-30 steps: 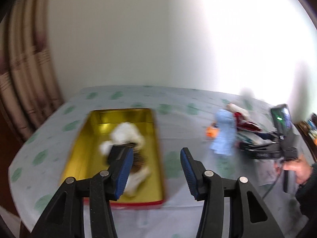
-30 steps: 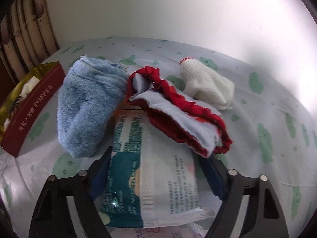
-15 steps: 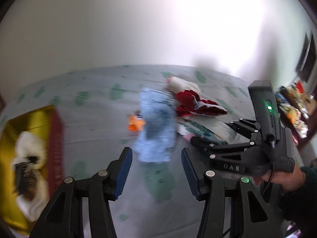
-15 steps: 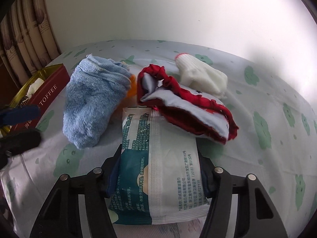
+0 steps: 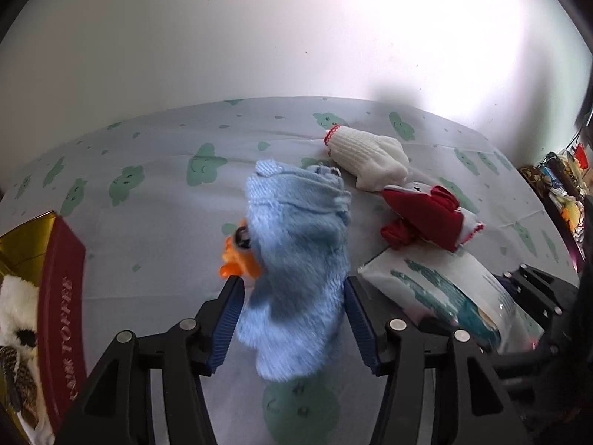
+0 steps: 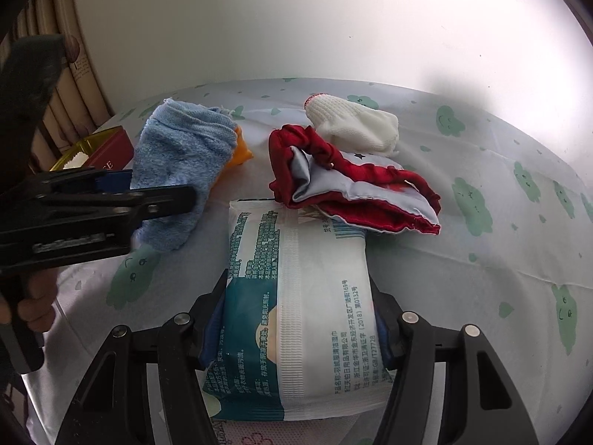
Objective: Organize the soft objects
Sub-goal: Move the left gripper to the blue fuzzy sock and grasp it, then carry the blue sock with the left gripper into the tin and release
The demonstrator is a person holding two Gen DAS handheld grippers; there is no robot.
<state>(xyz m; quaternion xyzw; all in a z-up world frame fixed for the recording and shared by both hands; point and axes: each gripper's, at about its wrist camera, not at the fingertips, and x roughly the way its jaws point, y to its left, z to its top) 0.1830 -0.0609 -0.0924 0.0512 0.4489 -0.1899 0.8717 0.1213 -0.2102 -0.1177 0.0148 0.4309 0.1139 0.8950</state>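
— Wipes pack [image 6: 296, 307]: where is it?
— Clamped between my right gripper [image 6: 300, 319] fingers. My left gripper [image 5: 292, 319] gapes wide around the blue towel [image 5: 296, 267] (untouched).
— Beyond?
— Only the left view shows the toffee tin [image 5: 63, 296] well.

The blue towel [image 5: 296, 256] is fluffy terry cloth with a matt pile. The white glove [image 5: 367, 161] is ribbed knit, edged in red thread. The red cloth [image 6: 352, 185] is soft fabric with gathered, ruffled edges and a smooth pale lining. The wipes pack [image 6: 296, 307] is glossy, crinkled plastic film. The tin [image 5: 55, 296] shows shiny gold metal inside. The bench cover [image 6: 481, 222] is thin, creased sheet.
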